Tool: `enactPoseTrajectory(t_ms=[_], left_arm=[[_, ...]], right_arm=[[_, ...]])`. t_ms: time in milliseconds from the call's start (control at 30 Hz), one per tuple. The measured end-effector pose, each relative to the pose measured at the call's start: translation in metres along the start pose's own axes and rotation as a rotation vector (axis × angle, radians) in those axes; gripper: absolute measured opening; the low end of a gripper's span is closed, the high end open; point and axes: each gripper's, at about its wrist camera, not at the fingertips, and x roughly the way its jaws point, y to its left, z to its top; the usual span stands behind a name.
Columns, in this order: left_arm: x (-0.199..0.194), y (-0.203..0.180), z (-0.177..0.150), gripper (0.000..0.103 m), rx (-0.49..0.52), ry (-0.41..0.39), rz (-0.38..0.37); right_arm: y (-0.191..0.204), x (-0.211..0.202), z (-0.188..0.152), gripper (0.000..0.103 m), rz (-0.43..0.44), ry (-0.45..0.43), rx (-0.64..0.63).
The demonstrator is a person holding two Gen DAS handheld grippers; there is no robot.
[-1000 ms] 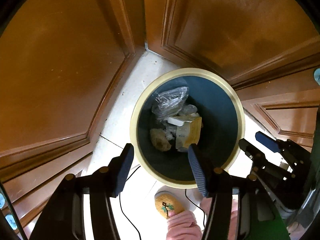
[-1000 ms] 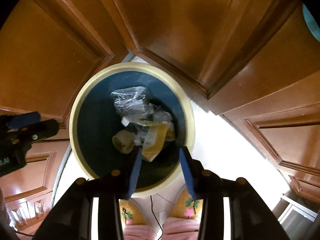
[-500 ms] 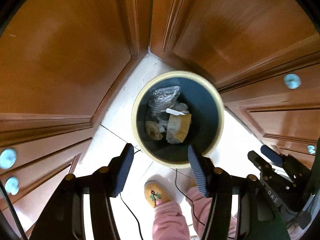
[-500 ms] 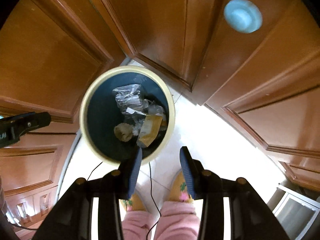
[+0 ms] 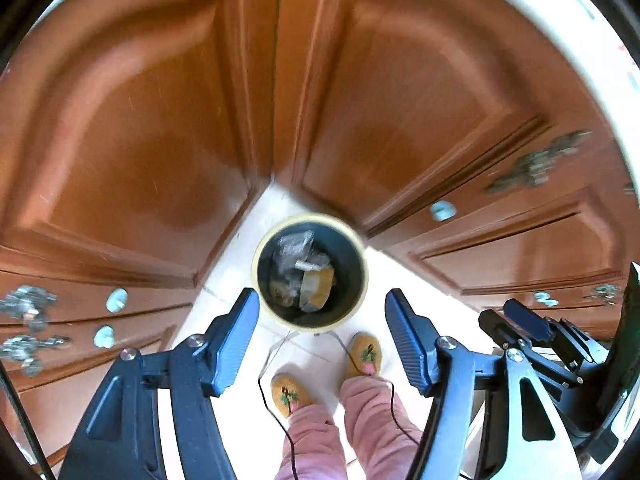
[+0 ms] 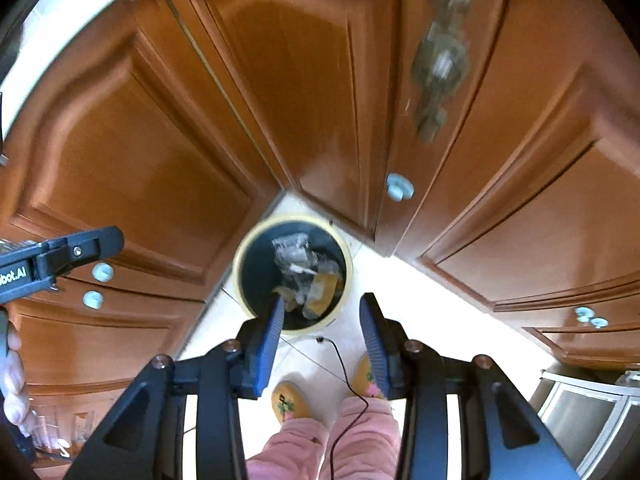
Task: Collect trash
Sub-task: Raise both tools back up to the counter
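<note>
Hovering, left hand-held gripper [image 5: 320,336]: jaws spread wide, nothing between them, high above the floor.
Right hand-held gripper [image 6: 322,330]: jaws parted somewhat less, also holding nothing, pointed down at the same spot.
Near, feet: yellow slippers [image 5: 290,394] and pink trouser legs stand on the pale tiled floor [image 5: 240,280], just this side of the bin.
Near, cable: a thin black cable [image 6: 344,376] trails across the tiles between the slippers; stepping back could snag it and jerk a tool.
Middle, trash bin [image 5: 310,274]: round, dark inside with a cream rim, upright in the corner; crumpled clear plastic [image 5: 292,246] and a brown paper packet [image 5: 318,286] lie inside.
Far, cabinet doors [image 5: 152,132]: brown wood panels with pale knobs close in on both sides.
Risk: with both tools raised in this tight corner, a swing could knock a door or knob; a kick could tip the light bin and spill the collected trash.
</note>
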Motion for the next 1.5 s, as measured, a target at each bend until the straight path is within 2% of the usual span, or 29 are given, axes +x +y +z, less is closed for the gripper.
enactPoseTrajectory(t_ms=[333, 400, 600, 733, 900, 1100, 1367, 1500], left_arm=[[-0.147, -0.039, 0.005, 0.073, 0.062, -0.159, -0.066], [-0.171, -0.046, 0.007, 0.077, 0.078, -0.189, -0.073], [-0.233, -0.071, 0.012, 0.078, 0.141, -0.255, -0.113], [-0.277, -0.088, 0.020, 0.085, 0.190, -0.351, -0.137], [-0.316, -0.100, 0.033, 0.087, 0.242, -0.449, -0.160], [-0.353, -0.113, 0.047, 0.089, 0.276, -0.542, -0.169], [-0.384, -0.116, 0.076, 0.094, 0.270, -0.632, -0.158], [-0.393, -0.119, 0.098, 0.098, 0.252, -0.675, -0.138]], right_arm=[[0.013, -0.140, 0.008, 0.040, 0.031, -0.194, 0.030], [0.018, -0.164, 0.009, 0.040, 0.040, -0.238, 0.027], [0.027, -0.225, 0.016, 0.040, 0.046, -0.356, 0.031], [0.035, -0.263, 0.023, 0.040, 0.012, -0.457, 0.005], [0.035, -0.307, 0.032, 0.040, -0.005, -0.566, 0.017], [0.026, -0.346, 0.046, 0.045, -0.012, -0.661, 0.067], [0.015, -0.382, 0.076, 0.049, -0.059, -0.722, 0.081], [0.002, -0.394, 0.105, 0.058, -0.066, -0.742, 0.078]])
